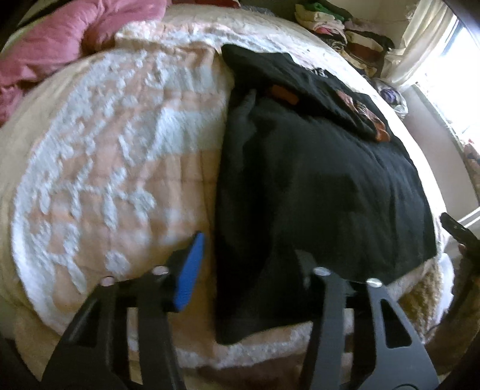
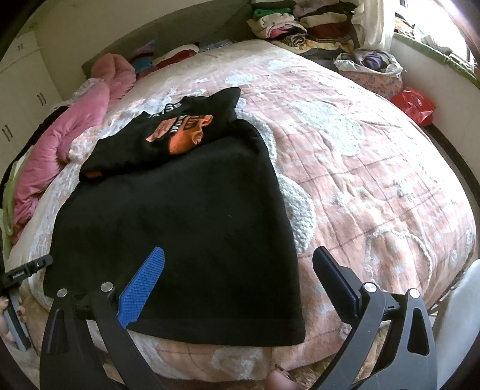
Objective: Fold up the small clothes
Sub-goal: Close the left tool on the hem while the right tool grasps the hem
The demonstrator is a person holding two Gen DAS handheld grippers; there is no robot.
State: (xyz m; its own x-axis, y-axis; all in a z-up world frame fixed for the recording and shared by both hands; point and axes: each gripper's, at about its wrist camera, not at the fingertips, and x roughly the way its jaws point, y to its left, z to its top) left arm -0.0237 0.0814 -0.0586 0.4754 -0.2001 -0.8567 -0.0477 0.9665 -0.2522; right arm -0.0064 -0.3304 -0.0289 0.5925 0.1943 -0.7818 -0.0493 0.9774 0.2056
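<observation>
A black garment (image 1: 315, 186) (image 2: 180, 216) with an orange print lies flat on the bed, its top part folded down over itself. My left gripper (image 1: 249, 264) hangs low over the garment's near left edge. Its blue-padded finger (image 1: 192, 270) is over the quilt and the other finger over the black cloth, with a clear gap between them. My right gripper (image 2: 240, 282) stands wide open above the garment's near right corner, nothing pressed between its pads. A black part at the right edge of the left wrist view is the right gripper (image 1: 459, 234).
A pink-and-white quilt (image 2: 360, 168) covers the bed. A pink duvet (image 2: 60, 144) is bunched at the far left. Stacked folded clothes (image 2: 300, 21), a cloth-filled basket (image 2: 372, 72) and a red bag (image 2: 417, 105) stand beyond the bed's far right, with wardrobe doors (image 2: 18, 90) on the left.
</observation>
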